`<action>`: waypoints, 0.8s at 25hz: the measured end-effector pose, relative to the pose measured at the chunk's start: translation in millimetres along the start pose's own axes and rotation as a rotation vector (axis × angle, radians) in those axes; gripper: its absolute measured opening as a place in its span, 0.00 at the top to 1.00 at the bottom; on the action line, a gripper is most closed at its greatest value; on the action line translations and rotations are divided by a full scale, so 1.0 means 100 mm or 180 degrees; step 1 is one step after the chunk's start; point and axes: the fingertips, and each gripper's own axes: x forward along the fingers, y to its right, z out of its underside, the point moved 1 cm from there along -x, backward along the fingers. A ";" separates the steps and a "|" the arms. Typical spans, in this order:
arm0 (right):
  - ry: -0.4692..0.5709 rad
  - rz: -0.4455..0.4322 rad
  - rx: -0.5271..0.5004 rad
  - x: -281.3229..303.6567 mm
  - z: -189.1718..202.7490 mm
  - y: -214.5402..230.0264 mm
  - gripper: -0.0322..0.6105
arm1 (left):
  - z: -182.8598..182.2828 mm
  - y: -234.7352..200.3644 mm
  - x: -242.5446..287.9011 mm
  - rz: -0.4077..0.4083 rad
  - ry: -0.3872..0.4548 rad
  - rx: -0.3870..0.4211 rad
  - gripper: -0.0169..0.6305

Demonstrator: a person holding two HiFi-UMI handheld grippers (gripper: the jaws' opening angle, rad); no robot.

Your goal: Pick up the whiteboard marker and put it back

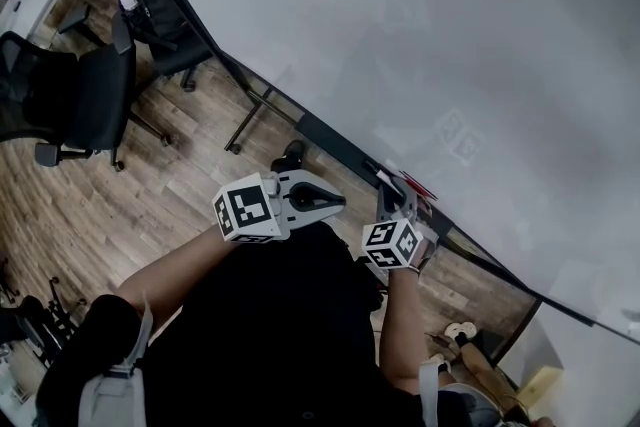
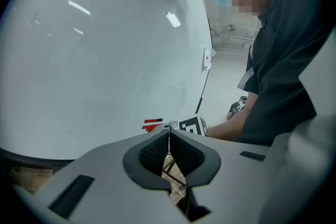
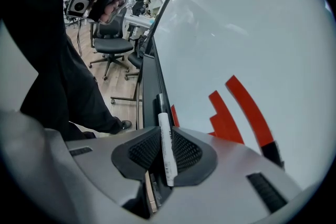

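The whiteboard marker point(image 3: 164, 128), judged light, rigid and slippery-barrelled, is clamped mid-barrel in the jaws of the right gripper point(image 3: 165, 152), a sound place to hold it. Its dark end points to 12 o'clock along the whiteboard ledge point(image 3: 148, 78). The left gripper point(image 2: 169, 150) is clenched on nothing.

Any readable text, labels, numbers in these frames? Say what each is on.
None readable.
whiteboard marker, in the right gripper jaws: dark print on the barrel, too blurred to read.
whiteboard: red stripe logo, no letters visible.
gripper cube: black-and-white square code, no words.
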 end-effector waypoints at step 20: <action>0.1756 -0.0053 0.0760 -1.13 -0.78 0.28 0.84 | -0.22 -0.12 -0.04 -0.0001 0.0113 0.0165 0.94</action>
